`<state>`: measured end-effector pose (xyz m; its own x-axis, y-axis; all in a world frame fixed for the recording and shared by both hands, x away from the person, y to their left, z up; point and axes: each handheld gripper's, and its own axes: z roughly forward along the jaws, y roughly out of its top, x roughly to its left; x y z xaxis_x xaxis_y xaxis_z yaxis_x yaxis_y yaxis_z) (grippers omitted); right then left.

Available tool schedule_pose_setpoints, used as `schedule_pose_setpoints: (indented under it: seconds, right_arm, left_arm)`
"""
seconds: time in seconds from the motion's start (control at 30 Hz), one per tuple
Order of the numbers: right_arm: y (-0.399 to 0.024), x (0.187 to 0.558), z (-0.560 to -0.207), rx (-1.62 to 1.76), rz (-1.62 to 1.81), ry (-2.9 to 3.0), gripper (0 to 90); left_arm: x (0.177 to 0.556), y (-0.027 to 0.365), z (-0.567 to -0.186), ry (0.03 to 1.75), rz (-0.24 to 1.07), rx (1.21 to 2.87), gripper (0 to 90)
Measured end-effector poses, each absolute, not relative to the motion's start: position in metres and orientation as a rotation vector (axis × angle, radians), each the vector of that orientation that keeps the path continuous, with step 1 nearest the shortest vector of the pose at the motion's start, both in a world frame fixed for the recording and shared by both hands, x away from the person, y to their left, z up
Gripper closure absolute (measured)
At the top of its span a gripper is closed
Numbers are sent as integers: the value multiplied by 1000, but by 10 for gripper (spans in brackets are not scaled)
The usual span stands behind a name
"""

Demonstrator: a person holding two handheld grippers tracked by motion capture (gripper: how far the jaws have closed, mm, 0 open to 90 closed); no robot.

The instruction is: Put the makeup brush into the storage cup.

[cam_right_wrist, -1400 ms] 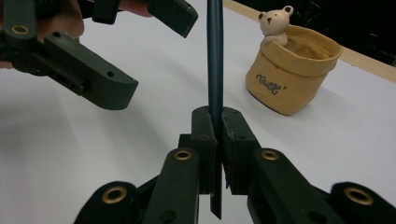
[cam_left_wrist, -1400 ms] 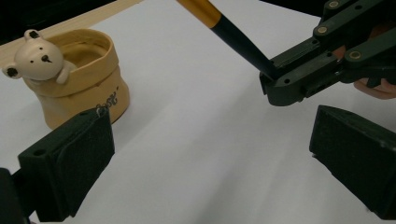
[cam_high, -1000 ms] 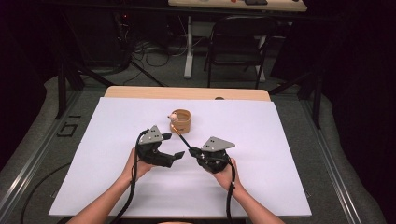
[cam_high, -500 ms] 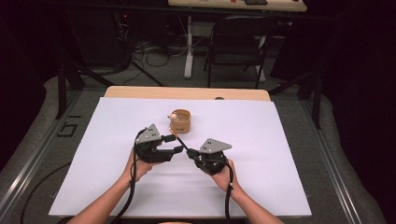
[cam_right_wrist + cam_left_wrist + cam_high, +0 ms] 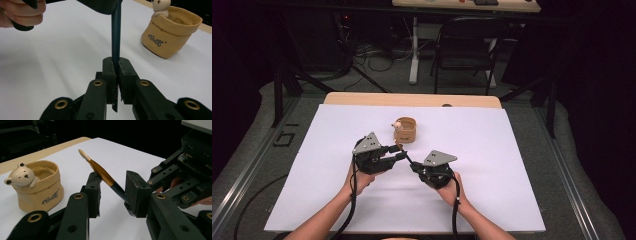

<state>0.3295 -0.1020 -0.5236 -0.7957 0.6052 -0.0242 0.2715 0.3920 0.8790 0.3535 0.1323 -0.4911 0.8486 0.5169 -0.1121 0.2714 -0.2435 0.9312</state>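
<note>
A paintbrush with a dark handle, gold ferrule and pale tip is raised above the white sheet. My right gripper is shut on its handle end, which runs up between the pads. My left gripper faces it from the left. Its jaws have just been closing, with the brush's ferrule end between them. A gap still shows on each side of the brush and the pads do not press on it. A tan bear-shaped pot stands upright just beyond both grippers.
A white sheet covers the wooden table, with free room left, right and in front of the hands. The pot stands close to the brush tip. A chair and cables are on the floor beyond the table.
My left gripper's jaws have narrowed around the brush. Both hands have kept their places, and the right gripper still holds the brush.
</note>
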Motion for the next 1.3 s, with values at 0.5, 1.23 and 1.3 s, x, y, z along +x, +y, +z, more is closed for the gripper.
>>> schedule_pose_setpoints:
  seconds: [0.5,1.23,1.3]
  right_arm:
    - [-98,329,-526,758,1362,2317,848]
    - [-97,328,-528,733,1371,2313,845]
    - [-97,328,-527,732,1372,2310,844]
  left_arm:
    - [350,129,-491,586,271,1801,734]
    - [344,123,-488,564,216,1770,817]
    - [343,123,-488,559,208,1768,825]
